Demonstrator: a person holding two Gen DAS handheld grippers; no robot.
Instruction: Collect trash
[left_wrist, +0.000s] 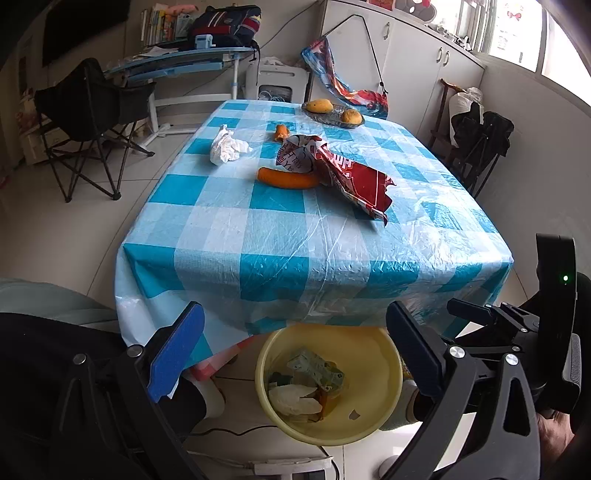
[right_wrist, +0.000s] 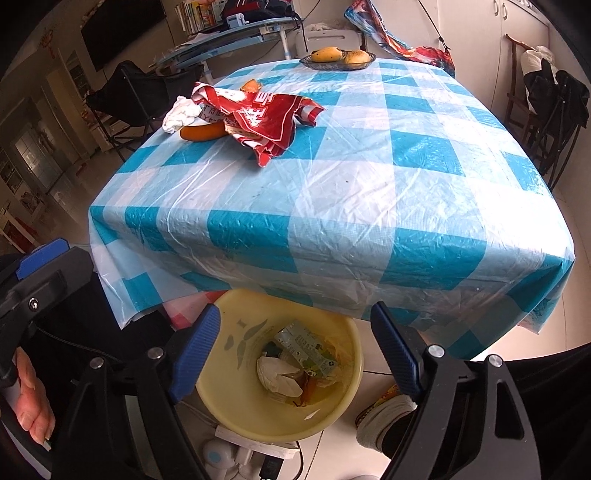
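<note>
A yellow bin (left_wrist: 369, 369) stands on the floor under the table's near edge, holding a green carton (left_wrist: 317, 369), white paper and orange scraps. My left gripper (left_wrist: 295, 350) hovers over it, open, nothing between its blue pads. My right gripper (right_wrist: 295, 356) hangs open over the same bin (right_wrist: 229, 402), also with nothing in it. On the checked tablecloth lie a red snack wrapper (left_wrist: 343, 173) (right_wrist: 262, 118), a crumpled white tissue (left_wrist: 227, 146) (right_wrist: 181, 114), a long orange peel (left_wrist: 288, 178) (right_wrist: 203, 133) and a small orange scrap (left_wrist: 281, 132).
A dish of mangoes (left_wrist: 332, 112) sits at the table's far edge. A black folding chair (left_wrist: 88, 110) stands left of the table, another chair (left_wrist: 480, 140) to the right. A power strip (right_wrist: 255, 446) and a slippered foot (right_wrist: 384, 417) flank the bin.
</note>
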